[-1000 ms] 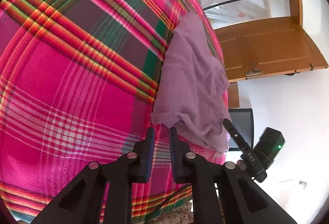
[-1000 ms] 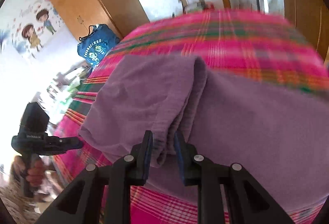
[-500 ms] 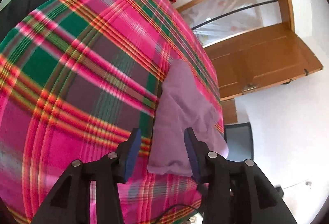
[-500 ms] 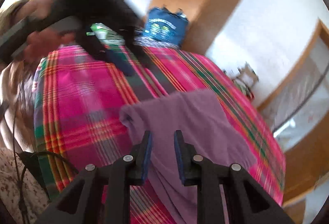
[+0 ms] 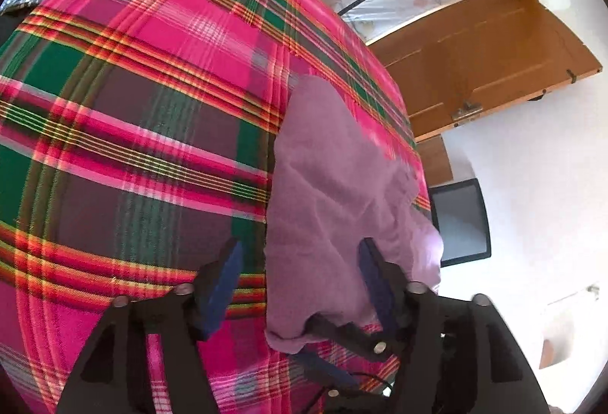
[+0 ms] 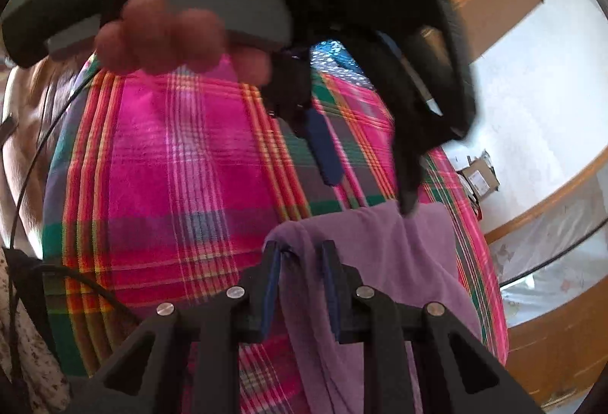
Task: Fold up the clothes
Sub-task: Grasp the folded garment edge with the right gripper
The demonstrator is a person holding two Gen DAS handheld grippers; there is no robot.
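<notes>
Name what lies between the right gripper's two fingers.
A bunched fold of the purple garment fills the gap of the right gripper, whose jaws have just been closing on it. The right wrist view shows this.

Bright daylight, blown-out white walls, strong fisheye bending at edges, blurred near hand (image 6: 159,37).

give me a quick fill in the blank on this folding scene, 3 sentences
The cloth being folded is ___ in colour.
It lies on a plaid cover that is mostly ___.
The right tool has a fold of the ___ between its fingers.

Missing words: purple; pink; cloth
</notes>
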